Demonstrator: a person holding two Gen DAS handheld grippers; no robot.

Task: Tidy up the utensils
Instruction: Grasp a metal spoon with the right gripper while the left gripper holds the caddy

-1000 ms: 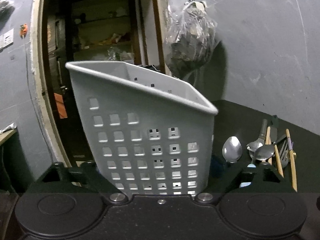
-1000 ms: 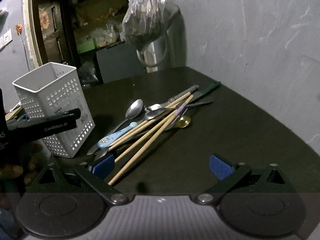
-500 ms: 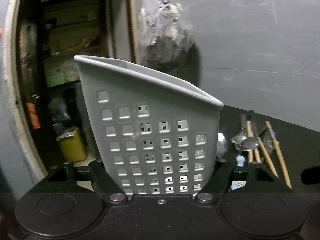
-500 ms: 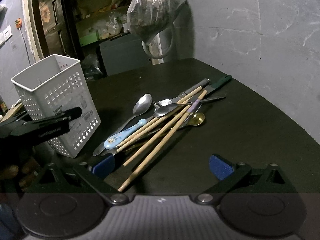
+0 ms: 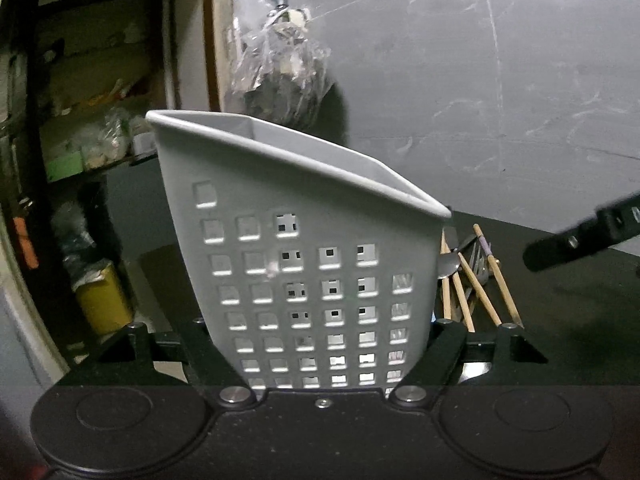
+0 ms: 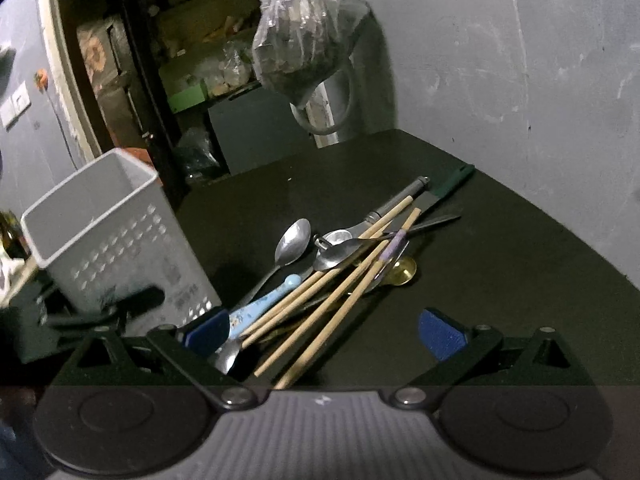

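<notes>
Two grippers were in view over a dark matte tabletop (image 6: 500, 264). The left gripper (image 5: 326, 344) had its black fingers pressed against both sides of a pale grey, square-sided plastic utensil caddy (image 5: 304, 264) with a rounded rim and rows of small square holes, clamping it low down near the table's left edge; it looked tilted in the left wrist view. The right gripper (image 6: 324, 334) stood wide apart, blue textured pads (image 6: 442, 334) gripping nothing, hovering over the near end of a loose utensil pile. The pile lay just right of the caddy: long round wooden chopsticks (image 6: 340, 292), one with a purple band, a shiny oval steel spoon (image 6: 294, 240), a pale blue patterned ceramic-looking spoon (image 6: 264, 308), a small round brass-coloured spoon bowl (image 6: 404, 270), and a dark green flat handle (image 6: 452, 182) farthest back. A crinkled clear plastic bag (image 6: 304, 28) hung on the rough grey wall.
</notes>
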